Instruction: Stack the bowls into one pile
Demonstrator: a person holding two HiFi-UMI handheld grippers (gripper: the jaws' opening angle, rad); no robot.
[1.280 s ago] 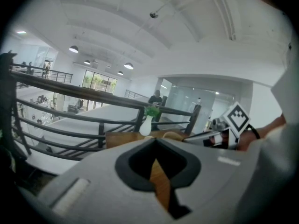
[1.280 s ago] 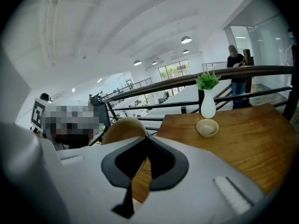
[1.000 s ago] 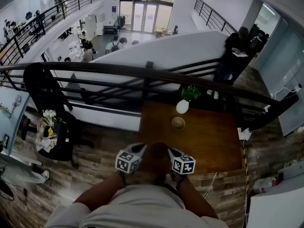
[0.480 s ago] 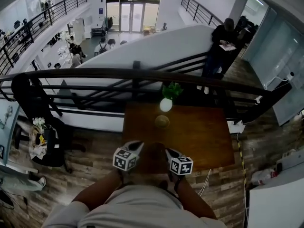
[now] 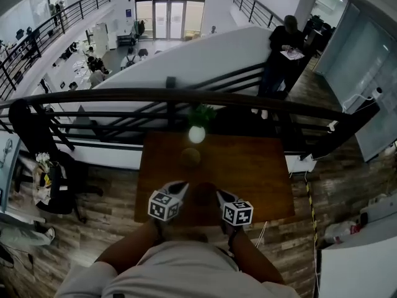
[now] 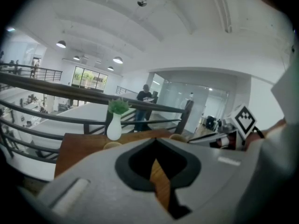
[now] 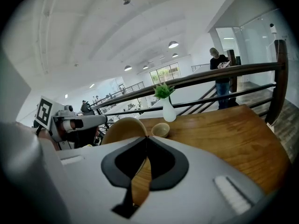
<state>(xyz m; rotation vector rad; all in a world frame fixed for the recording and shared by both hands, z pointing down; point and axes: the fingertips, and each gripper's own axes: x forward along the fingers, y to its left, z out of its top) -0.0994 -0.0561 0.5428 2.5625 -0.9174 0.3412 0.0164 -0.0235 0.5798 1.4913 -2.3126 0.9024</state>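
Now nearer than a second ago: left tongs [image 6: 156, 143] and right tongs [image 7: 145, 139], both pinching the carried bowl [image 7: 122, 129], reach the table [image 5: 260, 172]. The resting bowl [image 5: 190, 157] lies ahead of them, so stacking looks next.

No legible text, numbers or brand names anywhere. Left cube [image 5: 166, 205] and right cube [image 5: 237, 213] carry only black-and-white square patterns.
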